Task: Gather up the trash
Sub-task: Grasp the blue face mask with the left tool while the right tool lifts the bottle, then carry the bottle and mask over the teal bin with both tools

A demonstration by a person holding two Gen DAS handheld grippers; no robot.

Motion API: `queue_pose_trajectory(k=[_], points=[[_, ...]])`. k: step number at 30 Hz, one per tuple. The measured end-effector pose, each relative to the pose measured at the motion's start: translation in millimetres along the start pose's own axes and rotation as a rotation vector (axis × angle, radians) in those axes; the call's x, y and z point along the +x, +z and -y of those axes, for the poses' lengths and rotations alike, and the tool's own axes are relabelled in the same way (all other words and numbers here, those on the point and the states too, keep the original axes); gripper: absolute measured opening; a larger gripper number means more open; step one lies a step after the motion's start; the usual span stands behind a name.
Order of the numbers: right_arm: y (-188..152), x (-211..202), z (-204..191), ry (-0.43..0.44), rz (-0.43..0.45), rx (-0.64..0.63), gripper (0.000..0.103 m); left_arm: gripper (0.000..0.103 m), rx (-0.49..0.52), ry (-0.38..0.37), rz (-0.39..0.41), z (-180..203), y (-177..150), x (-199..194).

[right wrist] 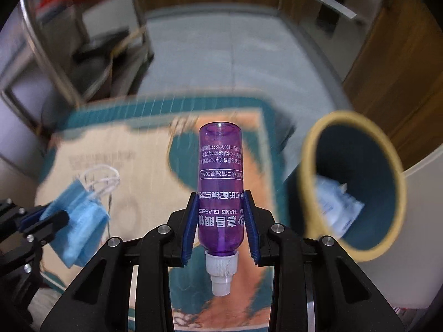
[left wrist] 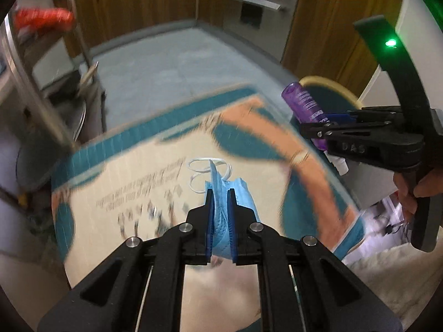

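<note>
On the left, the left gripper (left wrist: 220,193) is clamped on a crumpled blue face mask (left wrist: 221,210), its white ear loops (left wrist: 206,170) sticking out past the fingertips above a printed cardboard box (left wrist: 133,182). Further right, the right gripper (right wrist: 220,210) pinches a purple bottle (right wrist: 220,191) around its middle, white cap (right wrist: 221,271) pointing back toward the camera. At far right, just beside it, stands a yellow-rimmed bin (right wrist: 307,171) with white packaging (right wrist: 336,207) inside.

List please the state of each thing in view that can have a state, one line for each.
Left gripper: jaws shut on the blue face mask.
Right gripper: jaws shut on the purple bottle.
Blue face mask: crumpled, held above the cardboard box.
Purple bottle: capped, white cap toward the camera.
Trash bin: open, a white packet already inside.
Cardboard box: printed face up.
</note>
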State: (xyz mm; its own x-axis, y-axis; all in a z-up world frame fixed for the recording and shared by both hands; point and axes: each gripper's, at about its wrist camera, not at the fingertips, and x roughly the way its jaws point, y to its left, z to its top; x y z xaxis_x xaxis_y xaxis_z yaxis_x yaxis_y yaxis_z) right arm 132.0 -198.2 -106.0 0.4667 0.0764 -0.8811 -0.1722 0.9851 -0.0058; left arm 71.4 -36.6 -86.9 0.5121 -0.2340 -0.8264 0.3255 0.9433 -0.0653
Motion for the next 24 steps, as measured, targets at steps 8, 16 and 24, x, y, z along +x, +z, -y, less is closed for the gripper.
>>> queue_pose_trajectory(k=[8, 16, 24], points=[[10, -99, 97, -0.087, 0.216, 0.093, 0.033, 0.009, 0.088, -0.070, 0.151, 41, 68, -19], [-26, -89, 198, -0.153, 0.165, 0.258, 0.033, 0.009, 0.164, -0.078, 0.149, 80, 110, 30], [-28, -58, 233, -0.152, 0.091, 0.326, 0.033, 0.009, 0.185, -0.231, 0.165, 150, 127, 69]])
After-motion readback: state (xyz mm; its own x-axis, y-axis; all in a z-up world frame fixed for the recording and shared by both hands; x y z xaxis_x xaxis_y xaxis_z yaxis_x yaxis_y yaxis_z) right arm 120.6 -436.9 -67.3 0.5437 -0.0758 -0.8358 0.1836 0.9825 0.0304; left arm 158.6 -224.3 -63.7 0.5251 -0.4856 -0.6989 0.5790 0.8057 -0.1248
